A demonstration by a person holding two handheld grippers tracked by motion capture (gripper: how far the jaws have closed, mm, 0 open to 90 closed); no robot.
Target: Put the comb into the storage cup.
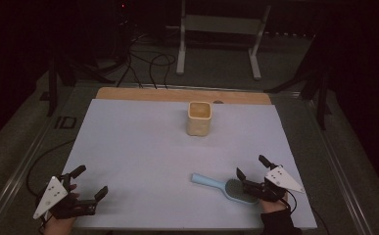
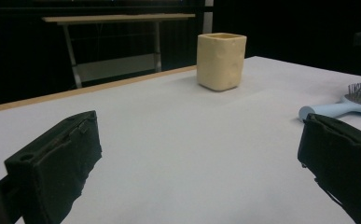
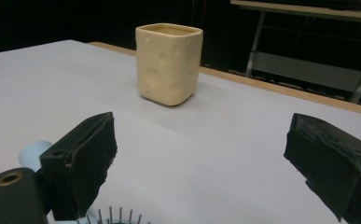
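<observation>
Right gripper [image 1: 252,166] low at near right corner of table, jaws spread wide, nothing clamped between them. Brush [image 1: 228,188] flat on white sheet [image 1: 138,147] directly at this gripper: dark bristle head under and just beside left-hand jaw as seen from above, pale blue handle pointing away toward table centre. In right gripper view, bristle tips [image 3: 117,217] visible at bottom edge between jaws, rounded blue handle end [image 3: 31,151] showing behind left jaw. Contact between jaw and brush head not determinable; very close at least.

Left gripper [image 1: 90,181] at near left corner, jaws likewise wide apart, empty, resting low over sheet. Well apart from brush. In left gripper view, brush [image 2: 346,105] seen at far right, bristles up, handle toward view centre.

Cup [image 1: 199,118] standing upright toward far side of table, slightly right of centre, well apart from both grippers and from brush. Cream-coloured, squarish, with shallow round dimples on sides, as shown in right gripper view [image 3: 169,63]. Open mouth upward; contents not visible.

Sheet covering most of tabletop; strip of bare wood [image 1: 177,94] exposed along far edge. Metal stand [image 1: 221,29] and loose cables [image 1: 148,63] on floor beyond table.
</observation>
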